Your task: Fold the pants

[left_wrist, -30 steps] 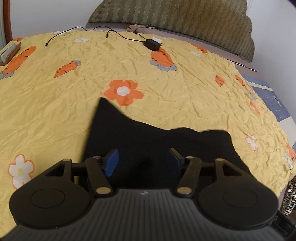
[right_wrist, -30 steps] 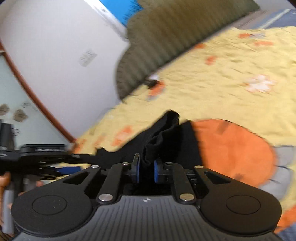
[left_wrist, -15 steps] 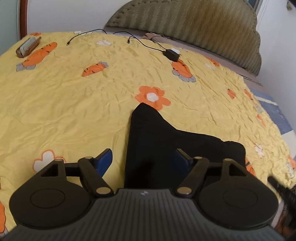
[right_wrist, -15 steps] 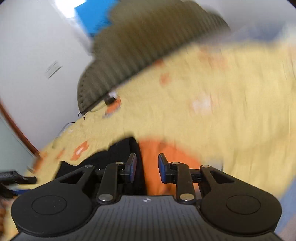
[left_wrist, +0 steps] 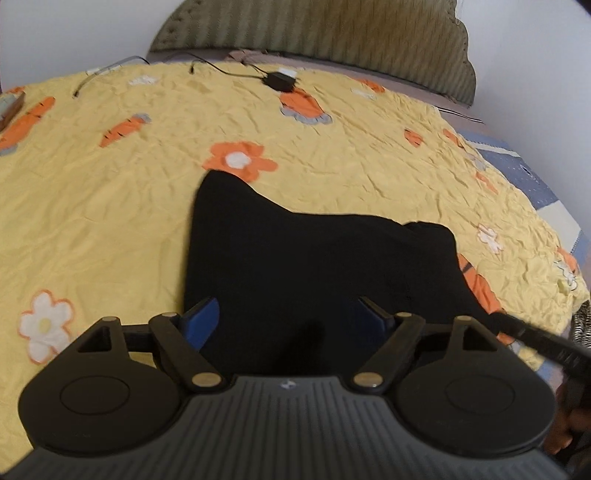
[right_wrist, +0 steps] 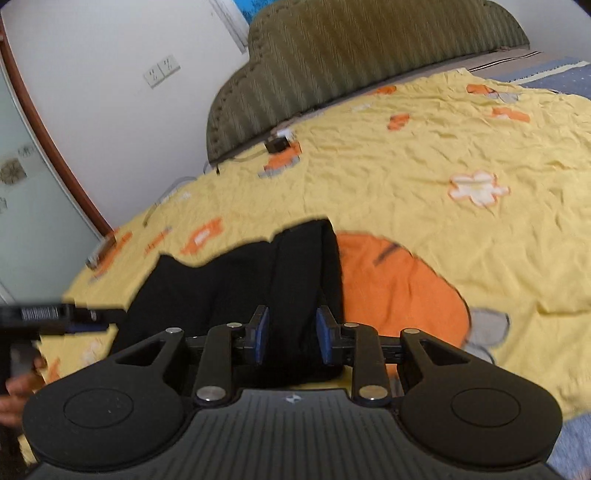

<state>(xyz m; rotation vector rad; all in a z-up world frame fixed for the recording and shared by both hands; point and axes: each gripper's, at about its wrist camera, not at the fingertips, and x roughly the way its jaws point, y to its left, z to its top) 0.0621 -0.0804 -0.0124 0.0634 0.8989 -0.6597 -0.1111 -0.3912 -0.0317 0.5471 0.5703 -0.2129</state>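
Note:
Black pants (left_wrist: 317, 258) lie folded in a flat pile on the yellow carrot-print bedsheet (left_wrist: 110, 206). My left gripper (left_wrist: 288, 321) hangs over their near edge. Its jaws are opening wide, with cloth beneath them but nothing pinched. In the right wrist view the pants (right_wrist: 229, 284) end in a folded edge beside a big orange carrot patch (right_wrist: 399, 291). My right gripper (right_wrist: 291, 336) stands open over that edge, and the cloth between its blue pads (right_wrist: 260, 332) lies loose. The left gripper (right_wrist: 55, 317) shows at the far left there, held by a hand (right_wrist: 18, 387).
A black charger (left_wrist: 280, 80) with trailing cables lies on the sheet near the green padded headboard (left_wrist: 332, 33). A small brownish object (left_wrist: 9, 109) sits at the far left edge. Blue bedding (left_wrist: 524, 173) shows past the sheet's right side, where the bed drops off.
My right gripper has let go of the bunched pants cloth, and its jaws have parted. My left gripper's jaws have spread wider and it has shifted over the pile.

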